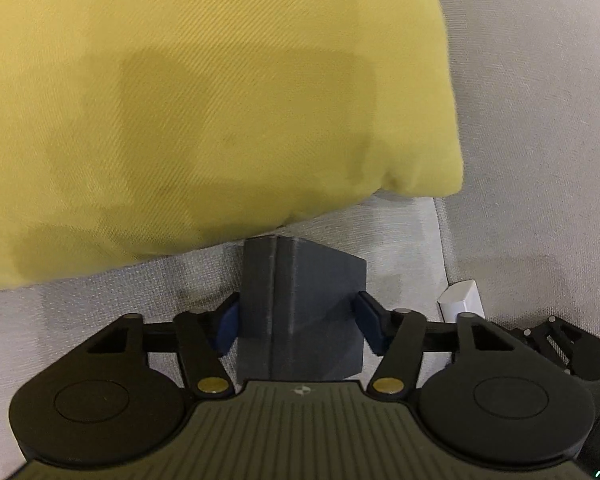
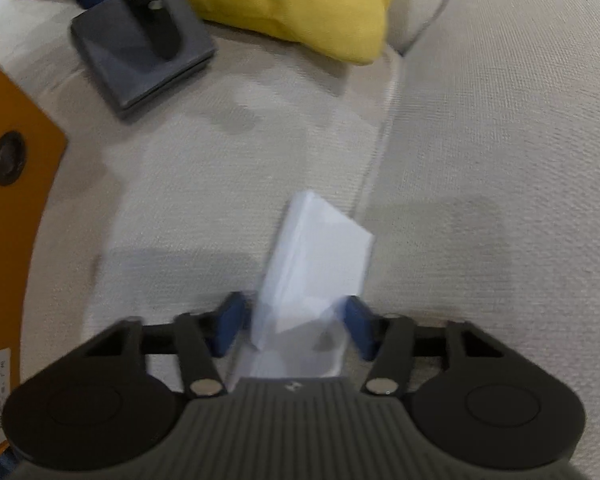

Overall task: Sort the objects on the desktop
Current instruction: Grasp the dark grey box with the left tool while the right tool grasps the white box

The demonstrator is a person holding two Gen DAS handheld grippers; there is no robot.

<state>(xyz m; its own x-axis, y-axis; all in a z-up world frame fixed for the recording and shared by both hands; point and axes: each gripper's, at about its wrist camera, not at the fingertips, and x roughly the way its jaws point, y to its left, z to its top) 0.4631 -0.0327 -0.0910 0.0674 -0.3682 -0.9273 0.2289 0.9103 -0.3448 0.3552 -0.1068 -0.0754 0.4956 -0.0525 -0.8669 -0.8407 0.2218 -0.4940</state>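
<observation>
My left gripper [image 1: 298, 320] is clamped on the dark grey box [image 1: 300, 304], low over the sofa cushion [image 1: 100, 304] beside the yellow pillow [image 1: 204, 104]. My right gripper [image 2: 296, 328] pinches the white box [image 2: 320, 248]; through the blur it seems lifted, tilted, ready for sorting.

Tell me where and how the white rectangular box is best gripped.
Grip the white rectangular box across its two broad faces, near the end closest to the right claw, coming in along its length. It is long and thin, so the narrow thickness fits between the blue pads. That is how the claw holds it now, tilted above the beige fabric sofa.
</observation>
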